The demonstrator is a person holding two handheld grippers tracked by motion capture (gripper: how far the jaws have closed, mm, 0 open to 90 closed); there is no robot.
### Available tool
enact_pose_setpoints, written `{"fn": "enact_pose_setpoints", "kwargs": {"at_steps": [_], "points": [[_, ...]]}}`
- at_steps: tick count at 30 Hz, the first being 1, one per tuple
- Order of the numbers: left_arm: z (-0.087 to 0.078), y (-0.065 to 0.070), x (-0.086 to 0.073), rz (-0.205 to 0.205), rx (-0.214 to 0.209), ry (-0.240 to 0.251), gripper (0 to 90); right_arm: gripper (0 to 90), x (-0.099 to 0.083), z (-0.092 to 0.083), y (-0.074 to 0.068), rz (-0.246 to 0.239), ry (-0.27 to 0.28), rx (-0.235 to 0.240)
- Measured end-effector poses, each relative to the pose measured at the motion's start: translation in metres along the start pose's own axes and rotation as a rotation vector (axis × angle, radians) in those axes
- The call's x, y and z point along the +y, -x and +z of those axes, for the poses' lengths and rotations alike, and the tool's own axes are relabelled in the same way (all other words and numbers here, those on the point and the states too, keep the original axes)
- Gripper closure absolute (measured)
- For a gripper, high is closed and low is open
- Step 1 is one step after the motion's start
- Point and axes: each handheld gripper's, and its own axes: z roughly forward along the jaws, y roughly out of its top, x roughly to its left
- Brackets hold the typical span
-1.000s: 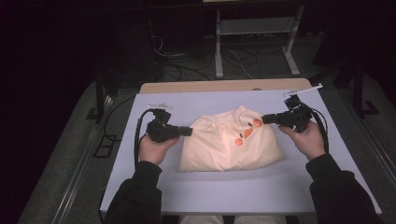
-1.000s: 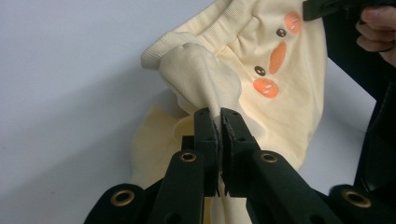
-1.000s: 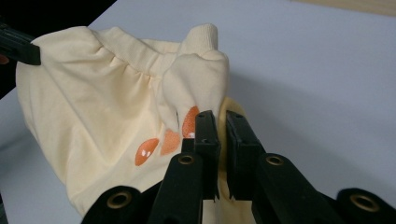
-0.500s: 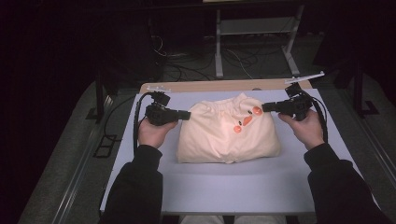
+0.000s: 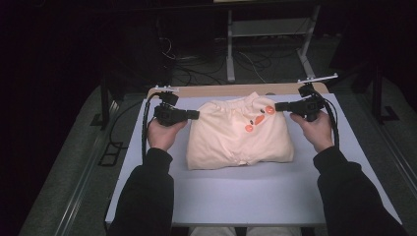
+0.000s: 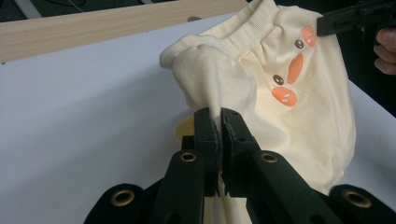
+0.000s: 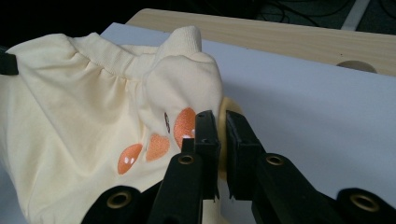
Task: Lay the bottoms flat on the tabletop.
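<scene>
A pale yellow garment (image 5: 236, 140) with a ribbed waistband and orange patches (image 5: 259, 118) lies on the white table (image 5: 246, 196), waistband toward the far edge. My left gripper (image 5: 195, 115) is shut on a pinch of the cloth at the garment's left side; in the left gripper view the fabric (image 6: 224, 70) runs down between the closed jaws of the left gripper (image 6: 219, 116). My right gripper (image 5: 278, 106) is shut on the garment's right side beside the patches. In the right gripper view the right gripper (image 7: 219, 119) pinches cloth next to the orange patches (image 7: 184, 126) of the garment (image 7: 84, 93).
A wooden strip (image 5: 221, 91) borders the table's far edge. Beyond it, a metal stand (image 5: 265, 34) and cables lie on the dark floor. White surface stretches between the garment and the person's side. The right gripper (image 6: 355, 18) and a hand show at the top right of the left gripper view.
Both hands have moved away from the person toward the far edge, and the garment held between them has shifted that way with them.
</scene>
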Motion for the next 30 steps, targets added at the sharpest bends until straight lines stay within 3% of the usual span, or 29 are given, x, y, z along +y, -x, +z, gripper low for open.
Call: {"fn": "enact_pose_setpoints", "kwargs": {"at_steps": [9,21,24,30], "points": [[0.01,-0.009,0.001,-0.008,0.01,0.002,84.8,83.3,0.0,0.011,0.011,0.051,0.006,0.01],[0.034,-0.024,-0.001,-0.026,0.029,-0.018,84.8,83.3,-0.004,0.031,0.016,0.042,-0.027,-0.034],[0.043,-0.034,0.002,-0.029,0.032,-0.03,84.8,83.3,-0.004,0.039,0.026,0.079,-0.03,-0.029],[0.066,-0.055,0.002,-0.073,0.044,-0.066,84.8,83.3,-0.011,0.057,0.045,0.162,-0.054,-0.069]]}}
